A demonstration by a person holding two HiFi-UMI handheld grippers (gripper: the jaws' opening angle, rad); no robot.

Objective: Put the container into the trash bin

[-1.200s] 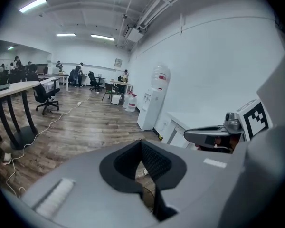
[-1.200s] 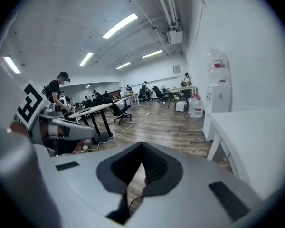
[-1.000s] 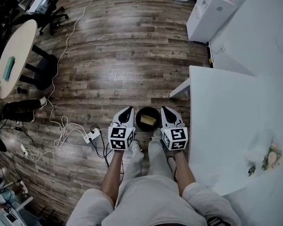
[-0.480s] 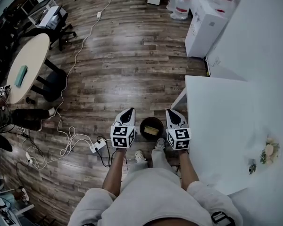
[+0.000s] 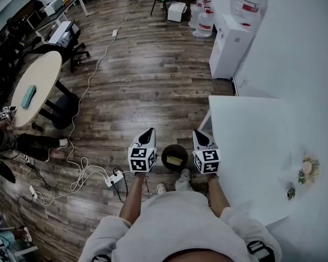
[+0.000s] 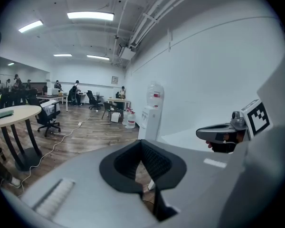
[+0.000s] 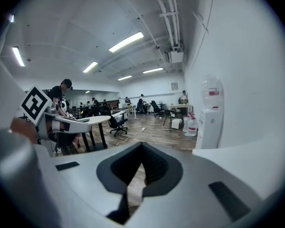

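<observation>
My left gripper point(image 5: 149, 131) and right gripper point(image 5: 197, 133) are white with black pads, and each carries black-and-white square markers. The bin point(image 5: 165, 153) is black and the container point(image 5: 174, 160) yellowish tan. The floor point(image 5: 142, 81) is brown wood-grain planks. The table point(image 5: 246, 146) is plain white.

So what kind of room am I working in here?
Most likely an open-plan office: a water dispenser by the wall, a round table with an office chair near it, and a power cable trailing across the wood floor.
</observation>
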